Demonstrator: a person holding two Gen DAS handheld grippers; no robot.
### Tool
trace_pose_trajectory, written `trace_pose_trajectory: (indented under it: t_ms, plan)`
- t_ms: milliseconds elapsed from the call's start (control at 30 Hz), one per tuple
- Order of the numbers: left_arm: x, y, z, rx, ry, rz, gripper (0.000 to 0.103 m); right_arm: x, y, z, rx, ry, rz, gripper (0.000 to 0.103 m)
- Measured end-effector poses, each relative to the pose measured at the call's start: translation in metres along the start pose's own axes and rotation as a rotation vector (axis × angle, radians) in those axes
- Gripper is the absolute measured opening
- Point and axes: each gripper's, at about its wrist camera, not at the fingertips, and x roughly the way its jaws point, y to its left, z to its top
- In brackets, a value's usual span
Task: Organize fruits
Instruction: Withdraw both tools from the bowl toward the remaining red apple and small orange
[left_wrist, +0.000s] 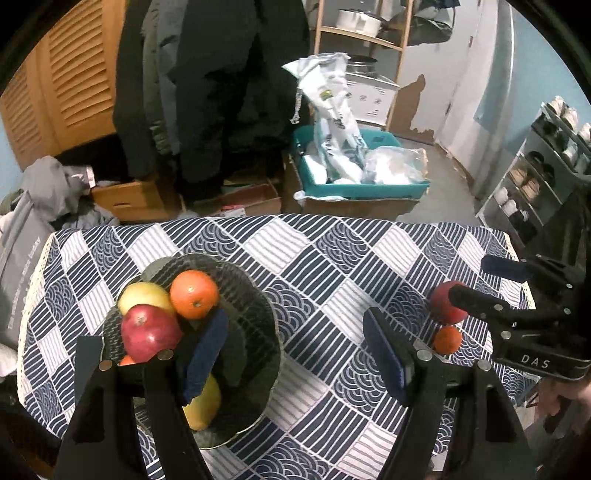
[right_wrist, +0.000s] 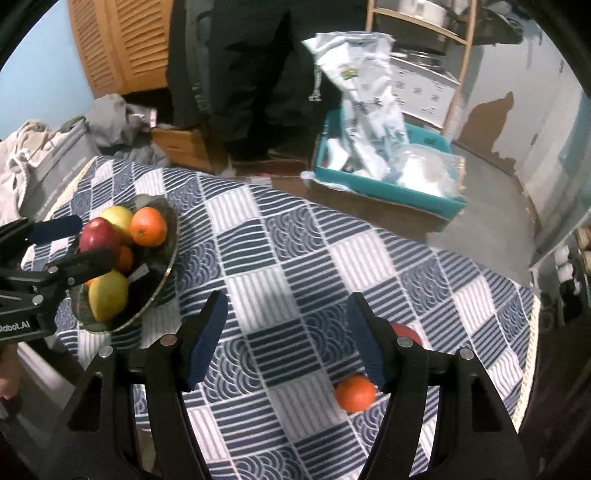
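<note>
On desk (right_wrist: 295, 258): bowl (left_wrist: 258, 302) at left with five fruits | left tongs (left_wrist: 291, 354) apart, empty, over bowl | right tongs (right_wrist: 284, 332) apart, empty | apple (left_wrist: 445, 302), orange (right_wrist: 354, 393) loose at right

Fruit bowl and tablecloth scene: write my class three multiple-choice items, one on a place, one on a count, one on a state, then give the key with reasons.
1. Where does the small orange outside the bowl lie?
A. On the patterned tablecloth, beside the red apple
B. In the teal crate
C. On the floor

2. How many fruits lie on the cloth outside the bowl?
A. None
B. Two
C. Five

3. What is the right gripper holding?
A. A yellow fruit
B. The bowl
C. Nothing

Key: 1 A, the orange rests on the cloth next to the apple. 2 B, only the apple and the orange lie apart from the bowl. 3 C, only cloth shows between its open fingers.
</note>
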Motion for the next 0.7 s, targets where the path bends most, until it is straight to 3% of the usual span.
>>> trace_pose_trajectory:
  t_ms: [700]
  plan:
    - [0.022,-0.073,0.001,0.122,0.029,-0.033,0.077,-0.012,-0.080,-0.040,0.118,0.009,-0.123,0.072]
